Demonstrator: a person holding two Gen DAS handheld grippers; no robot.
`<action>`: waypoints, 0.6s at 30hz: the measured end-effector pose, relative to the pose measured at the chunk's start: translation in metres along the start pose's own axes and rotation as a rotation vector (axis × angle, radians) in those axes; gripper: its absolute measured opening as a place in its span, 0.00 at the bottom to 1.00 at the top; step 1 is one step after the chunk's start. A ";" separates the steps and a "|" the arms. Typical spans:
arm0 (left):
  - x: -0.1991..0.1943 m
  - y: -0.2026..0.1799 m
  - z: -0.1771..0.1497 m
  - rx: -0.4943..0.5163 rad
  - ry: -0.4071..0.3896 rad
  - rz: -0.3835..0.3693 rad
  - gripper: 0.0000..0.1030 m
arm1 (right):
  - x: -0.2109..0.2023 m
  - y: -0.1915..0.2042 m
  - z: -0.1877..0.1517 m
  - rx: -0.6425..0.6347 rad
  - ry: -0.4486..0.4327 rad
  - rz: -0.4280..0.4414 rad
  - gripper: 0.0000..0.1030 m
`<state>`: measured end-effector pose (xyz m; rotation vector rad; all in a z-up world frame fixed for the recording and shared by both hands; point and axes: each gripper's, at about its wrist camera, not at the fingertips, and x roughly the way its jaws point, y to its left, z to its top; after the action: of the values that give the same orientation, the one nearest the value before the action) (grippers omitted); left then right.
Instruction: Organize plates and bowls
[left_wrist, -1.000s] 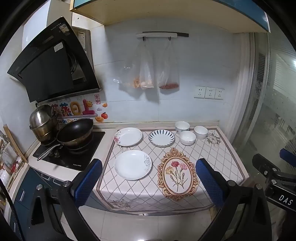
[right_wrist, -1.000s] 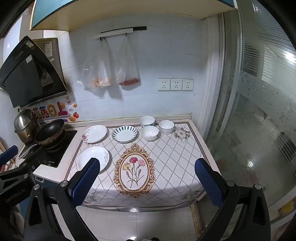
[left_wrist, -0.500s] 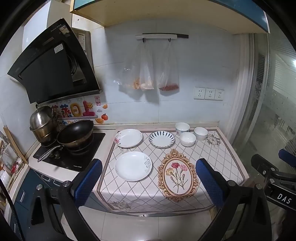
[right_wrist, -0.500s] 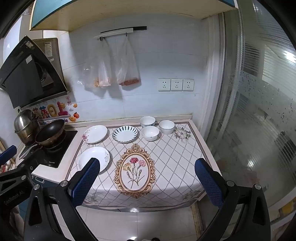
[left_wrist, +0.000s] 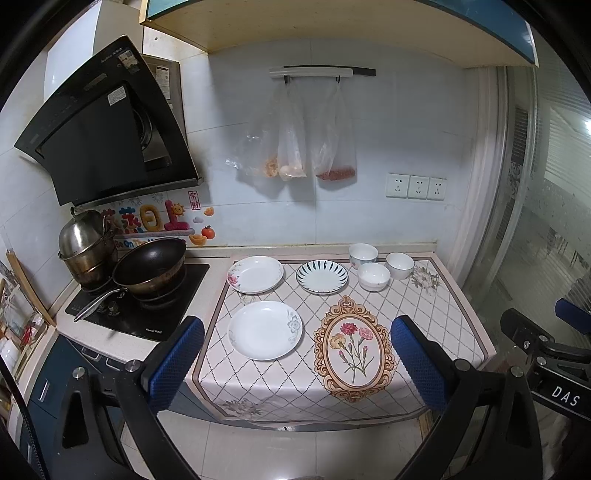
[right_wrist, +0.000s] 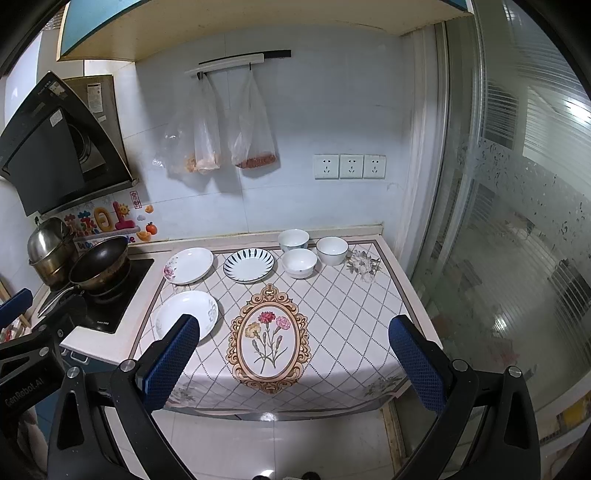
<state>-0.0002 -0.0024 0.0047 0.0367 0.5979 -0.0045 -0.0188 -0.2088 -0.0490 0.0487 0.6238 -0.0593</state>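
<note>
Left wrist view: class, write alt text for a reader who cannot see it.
Three plates and three small bowls sit separately on a patterned cloth over a kitchen counter. The left gripper hangs short of it, jaws open and empty. A wok rests on the hob, left.

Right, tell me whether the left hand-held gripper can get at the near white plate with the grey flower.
Probably yes. The left hand-held gripper is open and empty, and the near white plate with the grey flower lies alone on the patterned tablecloth, nothing between them, though it is not yet at the plate.
</note>
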 end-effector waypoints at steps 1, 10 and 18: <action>0.000 0.000 0.000 0.000 0.001 0.001 1.00 | 0.000 0.000 0.000 0.000 0.000 0.000 1.00; -0.001 0.001 -0.001 -0.008 0.005 0.001 1.00 | -0.003 0.007 -0.001 -0.011 0.002 0.000 1.00; -0.001 0.003 -0.004 -0.014 0.005 0.001 1.00 | -0.003 0.009 -0.002 -0.012 0.006 -0.003 1.00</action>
<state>-0.0031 0.0010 0.0022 0.0238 0.6033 0.0006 -0.0221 -0.1999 -0.0484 0.0364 0.6305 -0.0580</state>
